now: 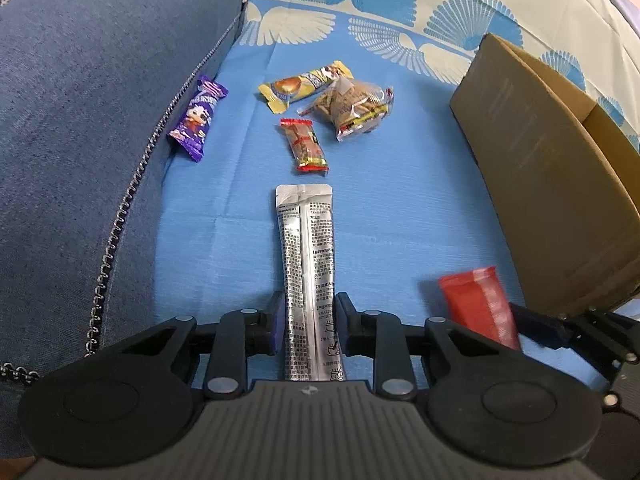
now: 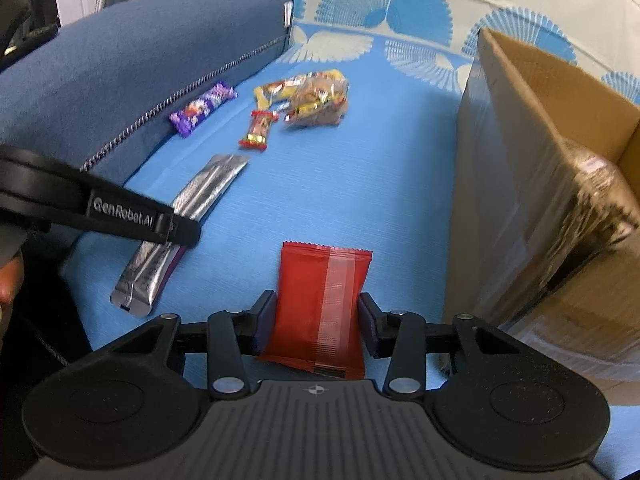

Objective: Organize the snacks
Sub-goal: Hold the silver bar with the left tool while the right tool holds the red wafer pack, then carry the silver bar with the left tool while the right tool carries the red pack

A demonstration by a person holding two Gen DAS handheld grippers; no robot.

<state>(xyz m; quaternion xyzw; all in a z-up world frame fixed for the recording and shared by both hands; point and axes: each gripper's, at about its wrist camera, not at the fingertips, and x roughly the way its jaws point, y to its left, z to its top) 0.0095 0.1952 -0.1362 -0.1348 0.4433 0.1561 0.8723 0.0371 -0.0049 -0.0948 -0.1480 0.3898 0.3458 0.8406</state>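
A blue cloth with a fan-pattern border (image 1: 400, 200) covers the seat, a denim-blue cushion (image 1: 80, 140) along one side and an open cardboard box (image 2: 520, 160) opposite. The box reads as the place the snacks are meant to go. The left gripper (image 1: 308, 324) pinches a long silver sachet (image 1: 306, 248) near its lower end, pads against both edges; the sachet points away from the box's near corner. The right gripper (image 2: 318, 320) pinches a red packet (image 2: 320, 300) just beside the box wall, probably ready to lift in. Well beyond the box's front lie a purple wrapper (image 1: 198, 118), a small red bar (image 1: 306, 144), a yellow bar (image 1: 304, 86) and a clear biscuit bag (image 1: 352, 108), untouched.
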